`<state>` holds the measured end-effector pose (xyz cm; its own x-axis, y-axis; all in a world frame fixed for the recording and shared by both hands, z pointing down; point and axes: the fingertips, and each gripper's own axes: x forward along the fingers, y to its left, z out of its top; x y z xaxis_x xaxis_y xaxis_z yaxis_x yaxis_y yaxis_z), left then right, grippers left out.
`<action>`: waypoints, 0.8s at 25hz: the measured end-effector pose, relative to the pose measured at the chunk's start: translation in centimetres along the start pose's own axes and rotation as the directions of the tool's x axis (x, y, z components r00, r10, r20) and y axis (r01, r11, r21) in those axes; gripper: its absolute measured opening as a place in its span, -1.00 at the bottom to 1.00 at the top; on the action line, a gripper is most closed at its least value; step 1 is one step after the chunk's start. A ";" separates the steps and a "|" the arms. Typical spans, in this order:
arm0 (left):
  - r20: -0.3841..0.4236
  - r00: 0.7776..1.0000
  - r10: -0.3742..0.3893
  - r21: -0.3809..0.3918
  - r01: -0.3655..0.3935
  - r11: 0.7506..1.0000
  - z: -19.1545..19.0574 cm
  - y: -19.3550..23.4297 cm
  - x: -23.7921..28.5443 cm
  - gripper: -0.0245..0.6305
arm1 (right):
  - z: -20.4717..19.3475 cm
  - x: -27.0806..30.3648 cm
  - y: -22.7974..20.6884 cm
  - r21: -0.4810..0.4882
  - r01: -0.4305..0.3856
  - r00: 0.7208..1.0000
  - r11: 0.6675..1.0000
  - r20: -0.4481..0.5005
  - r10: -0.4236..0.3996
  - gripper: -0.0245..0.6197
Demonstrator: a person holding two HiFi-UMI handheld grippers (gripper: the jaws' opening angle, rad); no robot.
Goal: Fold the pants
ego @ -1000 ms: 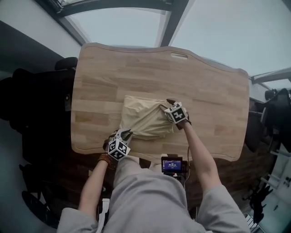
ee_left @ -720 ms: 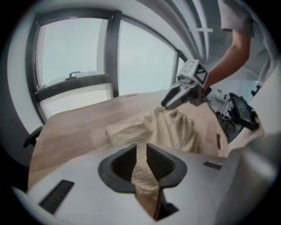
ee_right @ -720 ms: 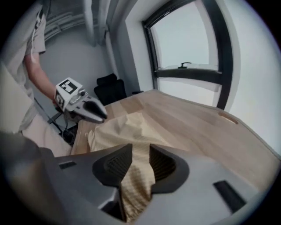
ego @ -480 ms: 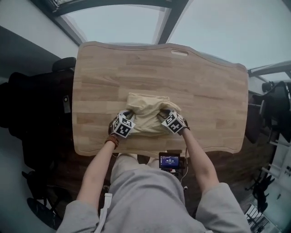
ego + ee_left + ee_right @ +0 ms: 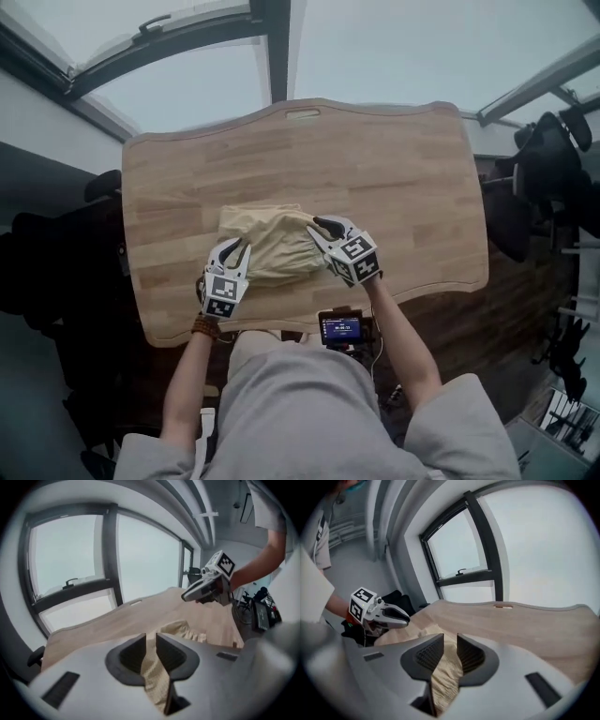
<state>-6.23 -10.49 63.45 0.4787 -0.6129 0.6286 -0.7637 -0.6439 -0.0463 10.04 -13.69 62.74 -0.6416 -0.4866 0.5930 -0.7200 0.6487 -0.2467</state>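
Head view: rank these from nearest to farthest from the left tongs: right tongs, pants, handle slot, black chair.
1. pants, centre, clamped in the left tongs.
2. right tongs, to the right; its jaws have just been closing on the cloth.
3. handle slot, far edge.
4. black chair, far right.

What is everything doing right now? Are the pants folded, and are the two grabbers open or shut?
pants: bunched up on the table, not neatly folded, pinched at both sides.
left gripper: jaws shut on the pants.
right gripper: jaws have just been closing, now shut on the pants.
screen: lit.
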 end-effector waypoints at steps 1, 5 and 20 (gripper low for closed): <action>-0.054 0.999 0.004 0.001 -0.004 1.000 -2.1 -1.2 0.3 -0.72 | -1.9 0.0 -0.5 -0.037 0.026 0.999 0.999 -0.028 -0.027 -0.65; -0.260 0.965 0.042 -0.086 -0.067 0.994 -11.8 -4.3 0.9 -0.71 | -7.8 3.7 -1.6 -0.273 0.028 0.988 0.962 -0.137 -0.068 -0.60; 0.014 0.996 0.094 -0.196 -0.089 0.977 -2.1 -7.0 -0.9 -0.71 | -1.0 1.1 -3.8 -0.140 0.090 0.996 0.986 0.021 -0.088 -0.58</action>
<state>-2.21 -4.52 64.84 0.4109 -0.6767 0.6108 -0.8733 -0.4845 0.0507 12.34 -16.15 65.07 -0.5813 -0.5535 0.5964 -0.7303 0.6782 -0.0825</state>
